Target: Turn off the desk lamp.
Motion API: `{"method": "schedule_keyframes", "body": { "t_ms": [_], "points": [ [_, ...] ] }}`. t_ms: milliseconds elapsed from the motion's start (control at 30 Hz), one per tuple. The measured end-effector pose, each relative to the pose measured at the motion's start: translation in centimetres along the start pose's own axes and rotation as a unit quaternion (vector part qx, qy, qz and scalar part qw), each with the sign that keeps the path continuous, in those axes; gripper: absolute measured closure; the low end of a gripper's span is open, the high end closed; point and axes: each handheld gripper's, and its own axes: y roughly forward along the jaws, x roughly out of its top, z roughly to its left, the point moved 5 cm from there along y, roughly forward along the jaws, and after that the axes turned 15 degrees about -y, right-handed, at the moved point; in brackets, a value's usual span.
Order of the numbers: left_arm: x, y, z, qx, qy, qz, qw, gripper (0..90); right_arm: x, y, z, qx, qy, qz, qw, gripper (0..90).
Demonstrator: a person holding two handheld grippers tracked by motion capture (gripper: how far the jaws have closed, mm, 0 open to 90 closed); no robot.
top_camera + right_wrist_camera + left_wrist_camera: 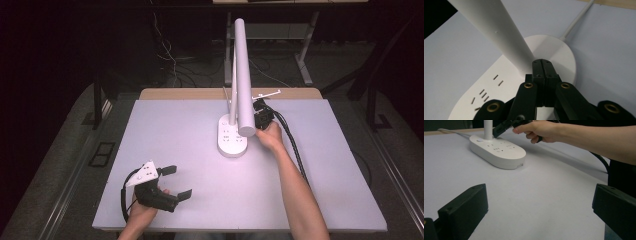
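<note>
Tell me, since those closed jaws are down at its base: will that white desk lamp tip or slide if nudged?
The lamp looks top-heavy, with a tall stem and long head, so a high push may tip it. Its wide oval base lies flat, so a low nudge from the right gripper probably slides it on the smooth table.

No text, label, brand, number or sign can be read anywhere in these pictures. The white lamp base [231,137], which stands right of the table's middle and toward its far edge, bears only socket slots and small holes, with no lettering legible beside them. The grey three-cornered plate on the left gripper [170,184], at the near left, carries dark dots but no characters that can be made out.
</note>
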Motion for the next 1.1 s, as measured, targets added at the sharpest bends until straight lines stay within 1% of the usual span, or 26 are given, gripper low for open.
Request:
{"method": "schedule_keyframes", "body": {
  "t_ms": [67,167,200,300,367,467,533,567,633,700,767,800,900,933,1000,1100],
  "points": [
    [0.02,0.07,-0.02,0.001,-0.001,-0.001,1.0,0.0,0.06,0.01,0.01,-0.004,-0.002,0.001,1.0,90.0],
    [0.01,0.09,-0.02,0.002,0.0,-0.001,1.0,0.0,-0.03,0.01,-0.09,-0.001,0.003,-0.003,1.0,90.0],
    [0.0,0.09,-0.02,0.002,-0.001,-0.001,1.0,0.0,-0.06,0.0,-0.09,0.002,0.007,-0.003,1.0,90.0],
    [0.0,0.09,-0.02,0.003,-0.001,-0.001,1.0,0.0,-0.17,-0.02,-0.21,0.004,0.009,-0.001,1.0,90.0],
    [0.01,0.08,-0.06,0.003,-0.001,-0.001,1.0,0.0,-0.25,-0.14,-0.25,-0.003,0.008,0.004,1.0,90.0],
    [0.01,0.06,-0.12,0.001,0.002,-0.001,1.0,0.0,-0.33,-0.57,-0.4,-0.03,0.001,0.02,0.9993,90.0],
    [0.01,0.12,-0.09,0.001,0.002,0.0,1.0,0.0,-0.4,-0.68,-0.32,-0.026,-0.001,0.023,0.9994,90.0],
    [0.01,0.12,-0.09,0.001,0.002,0.0,1.0,0.0,-0.37,-0.61,-0.09,-0.023,-0.001,0.023,0.9995,90.0],
    [0.03,0.19,-0.05,0.001,0.0,0.0,1.0,0.0,-0.27,-0.54,0.09,-0.031,-0.01,0.023,0.9992,90.0],
    [0.03,0.17,-0.05,0.001,0.0,0.0,1.0,0.0,-0.27,-0.58,-0.01,-0.028,-0.007,0.021,0.9994,90.0],
    [0.02,0.11,-0.03,0.002,0.001,0.0,1.0,0.0,-0.25,-0.6,-0.11,-0.025,0.0,0.01,0.9996,90.0],
    [0.02,0.07,0.0,0.002,0.0,0.0,1.0,0.0,-0.22,-0.58,-0.08,-0.018,0.004,0.005,0.9998,90.0],
    [0.04,0.0,0.04,0.002,-0.001,-0.001,1.0,0.0,-0.09,-0.16,0.08,-0.013,0.002,-0.006,0.9999,90.0],
    [0.04,-0.02,0.04,0.002,-0.002,-0.002,1.0,0.0,-0.04,-0.07,0.12,-0.016,0.003,-0.005,0.9999,90.0],
    [0.04,-0.05,0.02,0.002,0.0,-0.002,1.0,0.0,0.08,0.03,0.16,-0.024,-0.004,-0.002,0.9997,90.0],
    [0.02,-0.03,-0.02,0.002,-0.001,-0.002,1.0,0.0,0.04,-0.02,0.15,-0.024,-0.004,0.001,0.9997,90.0]
  ]
}}
